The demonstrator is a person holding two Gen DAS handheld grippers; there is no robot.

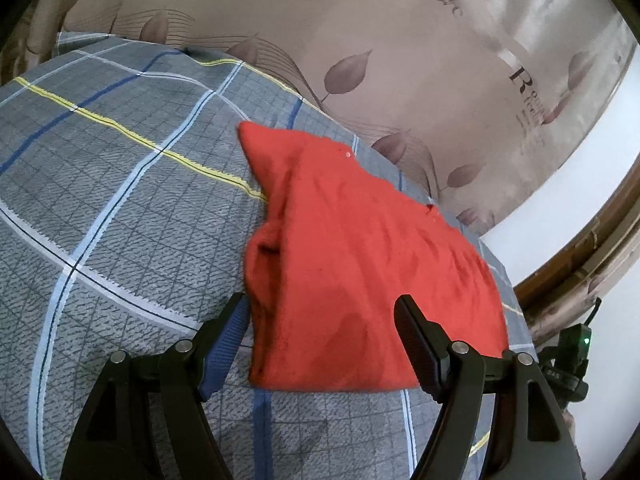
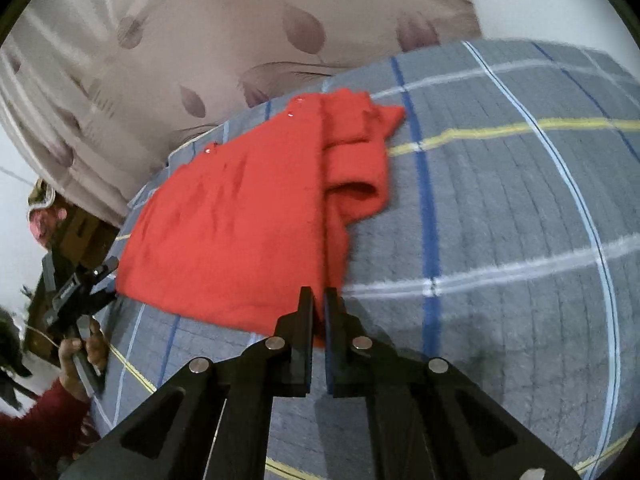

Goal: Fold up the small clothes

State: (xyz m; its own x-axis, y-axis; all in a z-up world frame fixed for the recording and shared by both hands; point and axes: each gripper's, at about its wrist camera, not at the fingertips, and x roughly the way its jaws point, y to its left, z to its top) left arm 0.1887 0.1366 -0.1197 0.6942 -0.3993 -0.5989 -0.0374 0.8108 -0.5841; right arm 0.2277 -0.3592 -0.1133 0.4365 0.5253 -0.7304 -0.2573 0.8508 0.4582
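one red garment on the bed; left gripper wide, right gripper pinching its corner.

1. Soft, even indoor light is falling across both views; no hard glare is showing.
2. Fisheye distortion is bending the plaid bedcover lines and darkening the round frame corners.
3. The right wrist view is smearing slightly, most at the bedcover's far edge and the red garment.
4. A faint shadow is lying on the bedcover beneath the right gripper.
5. The leaf-patterned curtain is showing pale sheen streaks.
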